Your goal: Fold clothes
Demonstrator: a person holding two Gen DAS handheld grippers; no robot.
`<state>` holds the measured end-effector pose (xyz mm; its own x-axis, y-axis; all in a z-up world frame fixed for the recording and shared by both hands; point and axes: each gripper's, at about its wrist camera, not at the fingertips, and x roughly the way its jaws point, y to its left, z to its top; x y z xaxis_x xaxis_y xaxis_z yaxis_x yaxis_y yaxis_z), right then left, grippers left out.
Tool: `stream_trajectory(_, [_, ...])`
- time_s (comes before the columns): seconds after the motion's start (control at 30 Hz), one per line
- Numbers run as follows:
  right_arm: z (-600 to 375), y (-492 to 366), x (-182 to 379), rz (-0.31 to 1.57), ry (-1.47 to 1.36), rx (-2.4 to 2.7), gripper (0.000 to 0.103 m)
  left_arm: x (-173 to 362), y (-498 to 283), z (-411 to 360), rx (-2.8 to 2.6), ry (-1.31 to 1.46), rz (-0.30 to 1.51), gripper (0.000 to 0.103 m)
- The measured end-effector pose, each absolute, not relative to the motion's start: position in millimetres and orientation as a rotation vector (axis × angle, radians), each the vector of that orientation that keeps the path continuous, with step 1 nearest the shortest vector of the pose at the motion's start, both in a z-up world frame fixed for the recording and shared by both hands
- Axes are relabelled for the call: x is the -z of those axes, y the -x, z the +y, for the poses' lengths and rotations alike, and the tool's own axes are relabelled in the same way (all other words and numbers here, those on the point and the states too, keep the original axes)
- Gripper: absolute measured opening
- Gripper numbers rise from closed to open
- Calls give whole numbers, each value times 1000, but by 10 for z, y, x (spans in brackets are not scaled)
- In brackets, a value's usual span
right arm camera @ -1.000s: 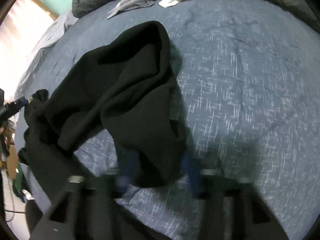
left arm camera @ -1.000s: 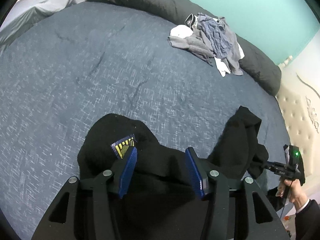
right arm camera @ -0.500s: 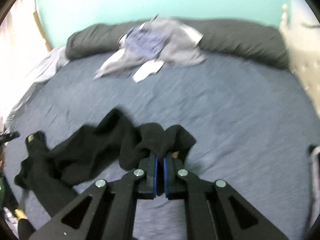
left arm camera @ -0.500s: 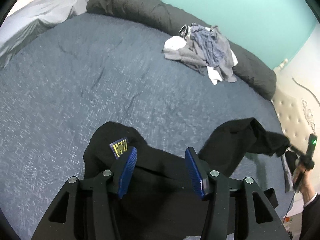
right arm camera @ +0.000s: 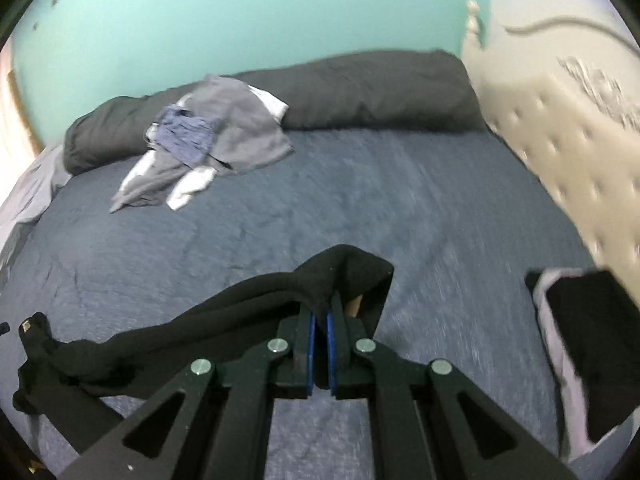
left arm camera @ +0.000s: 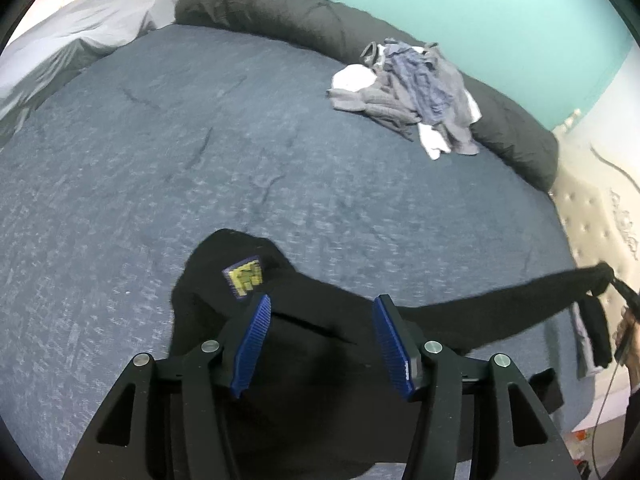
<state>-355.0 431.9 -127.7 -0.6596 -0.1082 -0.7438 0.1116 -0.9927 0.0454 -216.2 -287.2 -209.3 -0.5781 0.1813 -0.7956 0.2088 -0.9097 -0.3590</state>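
In the left wrist view, your left gripper [left arm camera: 320,344] is hanging with its fingers wide apart over the black garment [left arm camera: 304,320], which is lying on the blue bed [left arm camera: 200,152]. In the right wrist view, your right gripper [right arm camera: 319,334] is pinching one end of the black garment [right arm camera: 224,304] tight and stretching it out. You are spreading it flat. Next, I think your left gripper needs to grab the near edge.

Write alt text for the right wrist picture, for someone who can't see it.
The right hand-held gripper is clamped shut on a black garment, which stretches away to the left above a blue bedspread. A pile of grey, blue and white clothes lies near a dark bolster at the far edge.
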Motion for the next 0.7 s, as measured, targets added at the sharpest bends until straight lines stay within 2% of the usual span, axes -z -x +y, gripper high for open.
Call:
stream_trajectory(0.33, [4733, 3383, 1960, -82, -1378, 2720, 4, 2338, 2408, -3158, 2602, -1458, 658, 61])
stream_trajectory(0.5, [4772, 3384, 2049, -80, -1380, 2705, 4, 2458, 2652, -3259, 2560, -1485, 641, 68])
stream_trajectory(0.7, [4732, 3440, 2103, -71, -1379, 2689, 4, 2728, 2905, -3295, 2497, -1584, 633, 69])
